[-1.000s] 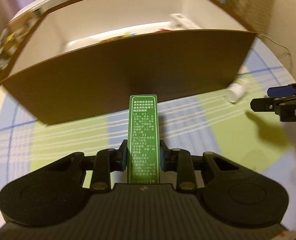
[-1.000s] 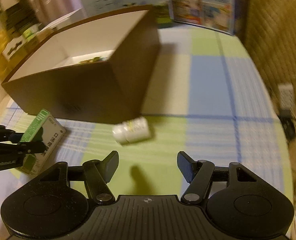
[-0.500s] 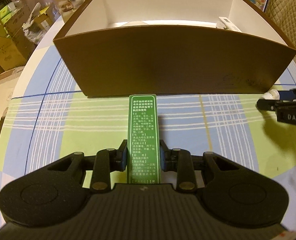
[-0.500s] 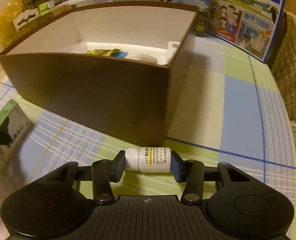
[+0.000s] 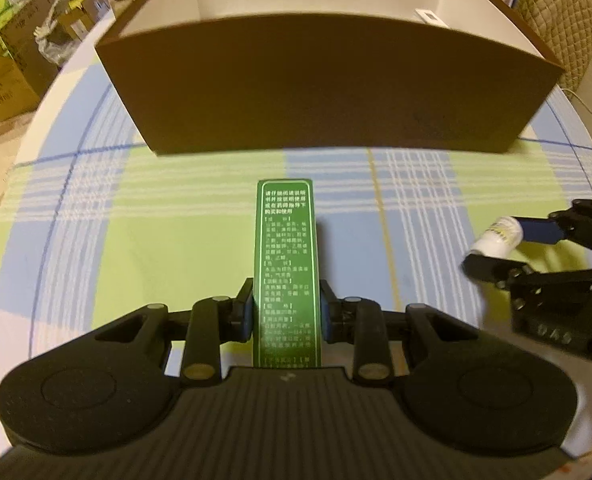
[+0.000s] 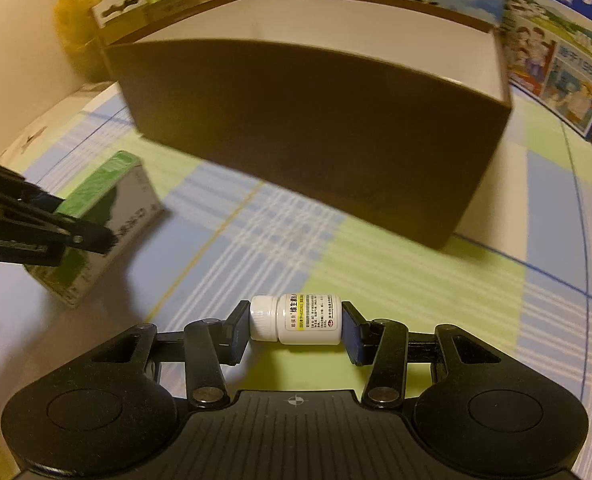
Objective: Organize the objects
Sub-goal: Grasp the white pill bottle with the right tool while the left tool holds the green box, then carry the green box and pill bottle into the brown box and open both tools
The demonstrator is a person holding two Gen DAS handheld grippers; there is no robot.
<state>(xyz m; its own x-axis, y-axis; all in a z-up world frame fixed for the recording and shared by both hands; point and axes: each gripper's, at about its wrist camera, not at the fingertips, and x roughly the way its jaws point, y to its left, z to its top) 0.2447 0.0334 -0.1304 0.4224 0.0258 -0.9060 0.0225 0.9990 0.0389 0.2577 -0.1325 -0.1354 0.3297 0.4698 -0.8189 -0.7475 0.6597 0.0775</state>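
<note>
Left gripper (image 5: 286,306) clamps a green medicine carton (image 5: 286,264) edge-on, both pads pressed on its side faces; the narrow face with white print points up at the camera. Carton juts forward over the checked tablecloth (image 5: 144,232). Beyond it stands an open brown cardboard box (image 5: 328,88), white inside, a small white item against its right inner wall. At the right edge, the right gripper (image 5: 496,246) grips a small white bottle (image 5: 496,236) between its fingers. Stacked cartons sit off the table, upper left.
</note>
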